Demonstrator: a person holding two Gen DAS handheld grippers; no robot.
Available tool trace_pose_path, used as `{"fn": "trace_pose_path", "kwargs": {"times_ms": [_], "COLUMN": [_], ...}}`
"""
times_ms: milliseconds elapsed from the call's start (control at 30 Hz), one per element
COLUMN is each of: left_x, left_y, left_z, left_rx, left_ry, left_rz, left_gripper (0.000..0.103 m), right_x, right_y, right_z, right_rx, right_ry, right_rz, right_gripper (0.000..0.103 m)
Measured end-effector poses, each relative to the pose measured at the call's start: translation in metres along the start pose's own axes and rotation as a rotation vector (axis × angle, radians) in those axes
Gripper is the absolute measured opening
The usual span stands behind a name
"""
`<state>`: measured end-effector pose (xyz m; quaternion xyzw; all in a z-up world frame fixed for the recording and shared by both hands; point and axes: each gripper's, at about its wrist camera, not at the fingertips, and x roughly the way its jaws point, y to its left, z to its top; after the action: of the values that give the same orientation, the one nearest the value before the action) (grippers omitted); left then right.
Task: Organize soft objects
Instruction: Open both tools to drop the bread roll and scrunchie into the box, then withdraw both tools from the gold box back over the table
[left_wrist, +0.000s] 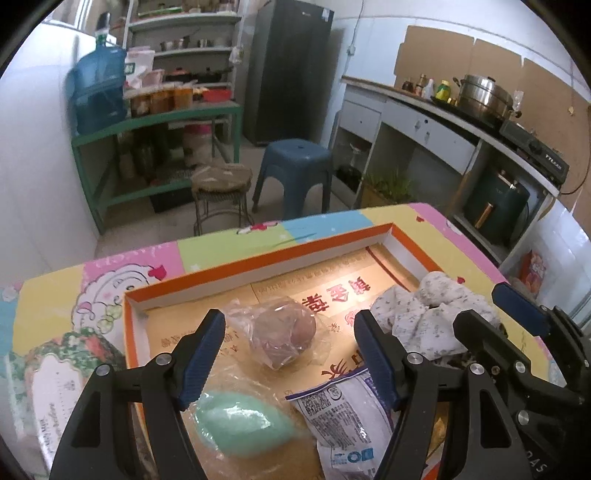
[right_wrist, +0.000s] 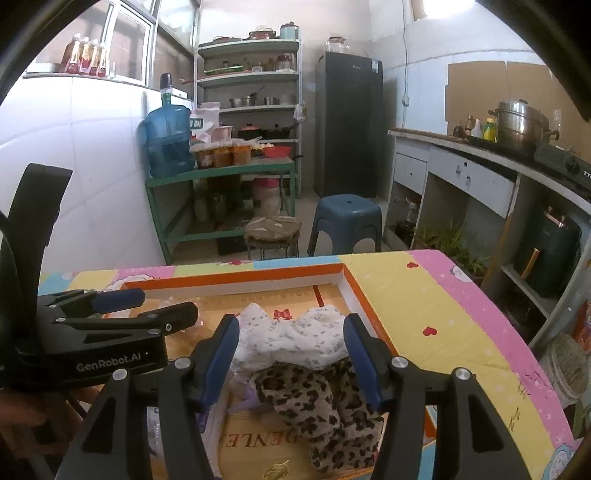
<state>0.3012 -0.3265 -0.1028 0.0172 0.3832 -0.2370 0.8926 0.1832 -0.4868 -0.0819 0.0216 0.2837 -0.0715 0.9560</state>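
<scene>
An orange-rimmed cardboard tray (left_wrist: 258, 264) sits on the colourful tablecloth. In the left wrist view it holds a brown soft ball in clear plastic (left_wrist: 282, 338), a mint-green soft item in plastic (left_wrist: 236, 424), a purple-white packet (left_wrist: 343, 421) and a white speckled cloth (left_wrist: 428, 314). My left gripper (left_wrist: 291, 354) is open and empty above them. My right gripper (right_wrist: 291, 360) is open above the white cloth (right_wrist: 291, 341) and a leopard-print cloth (right_wrist: 321, 410), holding neither. The left gripper (right_wrist: 147, 306) shows at the left of the right wrist view.
The table (right_wrist: 443, 295) ends just beyond the tray (right_wrist: 236, 280). Behind stand a blue plastic stool (right_wrist: 345, 221), a round wicker stool (right_wrist: 271, 232), a green shelf with a water jug (right_wrist: 170, 140), a dark fridge (right_wrist: 349, 125) and a counter with a steel pot (right_wrist: 519, 122).
</scene>
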Motion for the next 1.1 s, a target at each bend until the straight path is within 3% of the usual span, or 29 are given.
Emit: {"fn": "trace_pose_path", "kwargs": {"times_ms": [1100], "left_x": [-0.125], "left_y": [-0.004], "left_z": [-0.01], "left_rx": [0.032], "left_ry": [-0.21], "left_rz": [0.07], "left_gripper": [0.074], "right_x": [-0.082], "right_y": [0.016], "right_z": [0.007], "right_rx": [0.01], "right_ry": [-0.079], "right_rz": [0.034], "right_gripper": [0.059]}}
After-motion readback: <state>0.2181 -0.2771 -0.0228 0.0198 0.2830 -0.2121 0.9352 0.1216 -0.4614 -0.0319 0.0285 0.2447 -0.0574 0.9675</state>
